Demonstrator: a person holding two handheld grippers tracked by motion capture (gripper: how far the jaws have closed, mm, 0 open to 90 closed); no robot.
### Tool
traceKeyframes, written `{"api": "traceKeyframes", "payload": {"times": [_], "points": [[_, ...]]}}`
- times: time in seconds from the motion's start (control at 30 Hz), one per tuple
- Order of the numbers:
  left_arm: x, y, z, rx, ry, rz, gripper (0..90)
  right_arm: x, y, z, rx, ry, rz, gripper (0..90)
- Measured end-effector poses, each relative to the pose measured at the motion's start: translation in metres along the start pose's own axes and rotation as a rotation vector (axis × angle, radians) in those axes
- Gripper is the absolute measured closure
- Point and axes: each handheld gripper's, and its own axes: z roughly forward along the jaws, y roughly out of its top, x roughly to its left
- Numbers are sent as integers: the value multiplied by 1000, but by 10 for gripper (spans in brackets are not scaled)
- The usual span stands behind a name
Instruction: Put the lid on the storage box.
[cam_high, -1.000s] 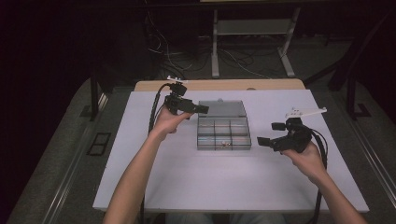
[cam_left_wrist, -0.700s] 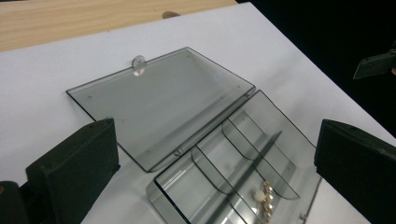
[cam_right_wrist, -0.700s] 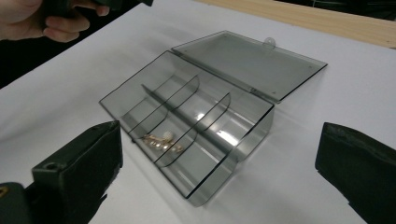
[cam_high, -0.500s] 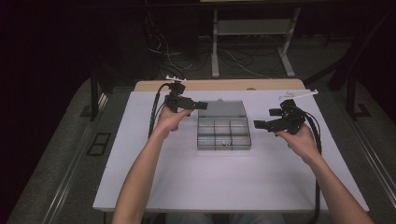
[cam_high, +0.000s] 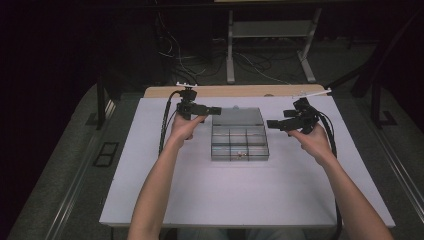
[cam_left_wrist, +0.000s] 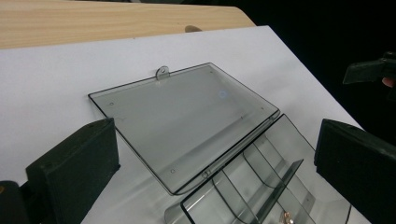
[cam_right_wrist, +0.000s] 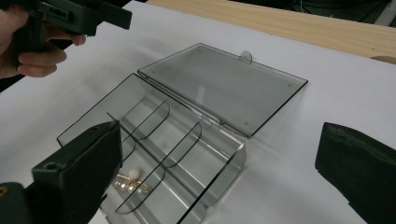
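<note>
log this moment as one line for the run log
left tongs: open, above box's left edge | right tongs: open, beside box's right edge | clear box: lid open flat | small pearly items: in near compartment

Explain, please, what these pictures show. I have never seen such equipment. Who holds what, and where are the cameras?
A person sits at a white table and holds a tool in each hand: the left hand-held gripper and the right hand-held gripper. Each has two black jaws. The high view looks down from above the person. The two other pictures come from small cameras riding on the grippers, so the black blocks at their bottom corners are the jaws, standing wide apart and holding nothing. Between the grippers lies a clear plastic box with compartments. Its lid lies open, flat on the table. One compartment holds small pearl and gold jewellery.
</note>
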Motion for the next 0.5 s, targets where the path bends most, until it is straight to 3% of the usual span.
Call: {"api": "traceKeyframes", "payload": {"times": [0.5], "points": [[10, -9, 20, 4, 8, -58, 0, -15, 2, 25, -20, -14, 45, 6]]}}
